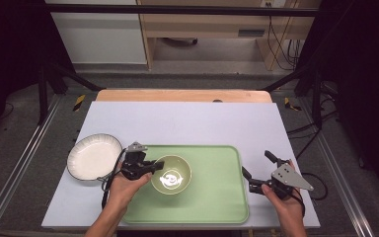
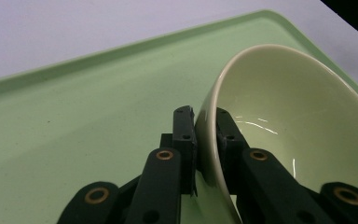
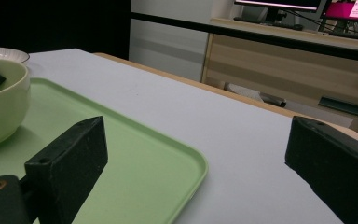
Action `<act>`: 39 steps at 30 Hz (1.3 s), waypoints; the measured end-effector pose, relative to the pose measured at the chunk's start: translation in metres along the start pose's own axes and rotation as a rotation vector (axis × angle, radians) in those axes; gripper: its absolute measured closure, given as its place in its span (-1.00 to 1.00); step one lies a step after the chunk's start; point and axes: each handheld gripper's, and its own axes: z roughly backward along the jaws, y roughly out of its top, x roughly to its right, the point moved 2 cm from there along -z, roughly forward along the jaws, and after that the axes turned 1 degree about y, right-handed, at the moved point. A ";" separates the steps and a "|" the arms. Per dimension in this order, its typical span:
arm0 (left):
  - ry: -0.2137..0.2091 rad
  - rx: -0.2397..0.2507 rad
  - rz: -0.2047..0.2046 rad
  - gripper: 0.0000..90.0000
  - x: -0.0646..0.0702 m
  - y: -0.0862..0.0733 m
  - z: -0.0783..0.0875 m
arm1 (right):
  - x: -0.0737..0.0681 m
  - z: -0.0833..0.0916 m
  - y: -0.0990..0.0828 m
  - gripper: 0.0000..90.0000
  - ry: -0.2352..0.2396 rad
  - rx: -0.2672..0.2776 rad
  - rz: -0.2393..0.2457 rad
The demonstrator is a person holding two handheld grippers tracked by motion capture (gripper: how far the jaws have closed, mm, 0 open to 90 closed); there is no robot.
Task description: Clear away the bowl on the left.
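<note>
Left gripper (image 1: 150, 167) clamped on bowl (image 1: 171, 174) rim at its left edge, over the tray (image 1: 217, 197); right gripper (image 1: 257, 170) gapes empty, well right.

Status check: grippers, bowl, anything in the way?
Left gripper shut on bowl rim, over tray. Right gripper open, idle. Plate clear left.

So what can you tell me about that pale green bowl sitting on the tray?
The pale green round bowl looks like glazed ceramic, glossy, with light glinting inside and nothing in it. It stands upright on the light green plastic tray, left of the tray's middle. The left gripper is shut on its rim, one black jaw inside the wall and one outside. A white ridged plate lies apart from it, off the tray to the left.
</note>
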 end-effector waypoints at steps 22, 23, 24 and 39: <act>-0.011 -0.024 0.006 0.81 -0.003 -0.004 -0.006 | 0.000 0.000 0.000 -0.87 0.002 -0.004 -0.002; -0.015 -0.025 0.008 0.81 -0.003 -0.004 -0.006 | 0.000 0.000 0.000 -0.87 0.002 -0.006 -0.003; -0.015 -0.025 0.008 0.81 -0.003 -0.004 -0.006 | 0.000 0.000 0.000 -0.87 0.002 -0.006 -0.003; -0.055 -0.049 0.020 0.82 0.000 -0.006 -0.011 | 0.000 0.000 0.000 -0.86 0.002 -0.008 -0.007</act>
